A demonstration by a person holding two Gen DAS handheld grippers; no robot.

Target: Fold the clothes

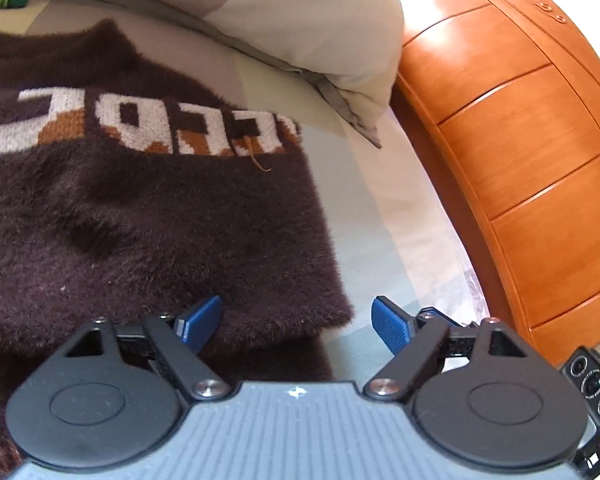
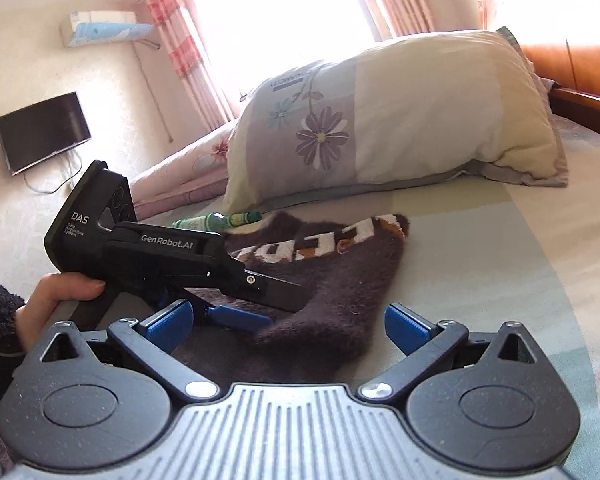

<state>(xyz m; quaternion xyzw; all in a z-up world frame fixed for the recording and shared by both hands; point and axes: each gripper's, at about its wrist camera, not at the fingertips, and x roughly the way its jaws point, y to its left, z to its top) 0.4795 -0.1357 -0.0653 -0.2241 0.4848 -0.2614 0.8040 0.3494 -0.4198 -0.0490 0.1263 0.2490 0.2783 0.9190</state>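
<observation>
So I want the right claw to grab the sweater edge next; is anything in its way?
Nothing visible blocks it. The right claw is open just over the near edge of the dark sweater. The left claw is low over the same sweater just to its left, close but not between.

We note cream plaster walls (image 2: 16, 68), a bright overexposed window (image 2: 284, 4) flanked by pink-checked curtains (image 2: 180, 40), a white wall air conditioner (image 2: 100, 26), and a black flat screen (image 2: 44, 132). A curved orange wooden panelled headboard (image 1: 520, 152) borders the pale-sheeted bed (image 2: 500, 248).
</observation>
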